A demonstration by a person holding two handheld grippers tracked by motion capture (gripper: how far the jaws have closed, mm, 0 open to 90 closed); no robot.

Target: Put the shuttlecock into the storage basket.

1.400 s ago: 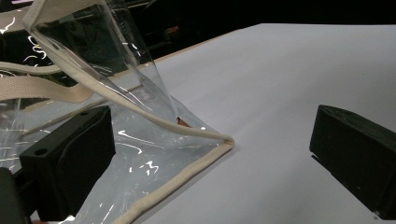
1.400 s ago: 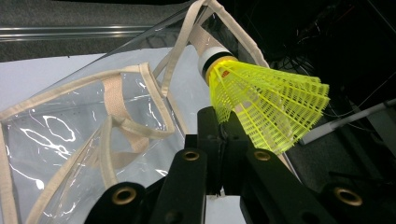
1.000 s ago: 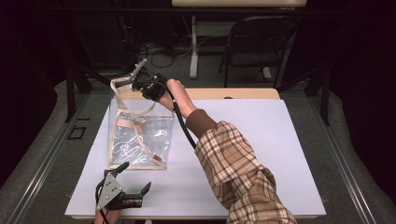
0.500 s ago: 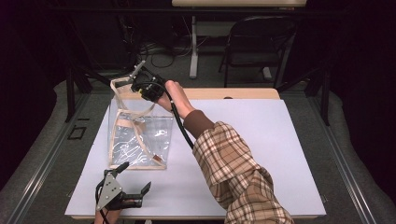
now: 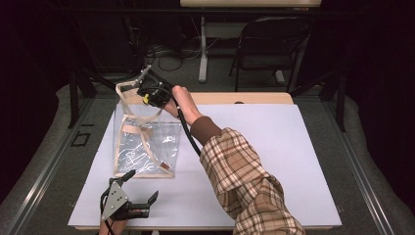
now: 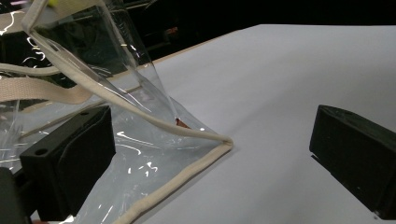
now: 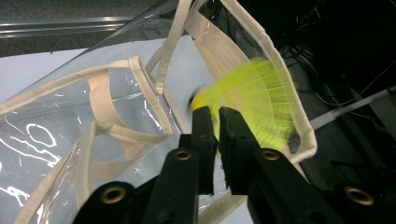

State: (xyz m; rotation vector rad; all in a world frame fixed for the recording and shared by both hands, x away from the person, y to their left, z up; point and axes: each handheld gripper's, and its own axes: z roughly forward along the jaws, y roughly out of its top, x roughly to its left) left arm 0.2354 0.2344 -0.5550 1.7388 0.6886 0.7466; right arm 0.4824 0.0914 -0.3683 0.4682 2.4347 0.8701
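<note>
Since the earlier frame: right gripper (image 7: 214, 114) jaws have just been opening a crack above the bag mouth, a blurred yellow-green object (image 7: 254, 100) just past their tips, seemingly dropping clear; held or not, cannot tell. Clear plastic tote bag (image 5: 147, 142), cream webbing trim, stands near the white surface's (image 5: 293, 161) far-left corner. Judged light, floppy, slippery film; take hold at the webbing rim or 1 handle. Left gripper (image 5: 139, 193), near-left edge, jaws wide apart, empty.
</note>
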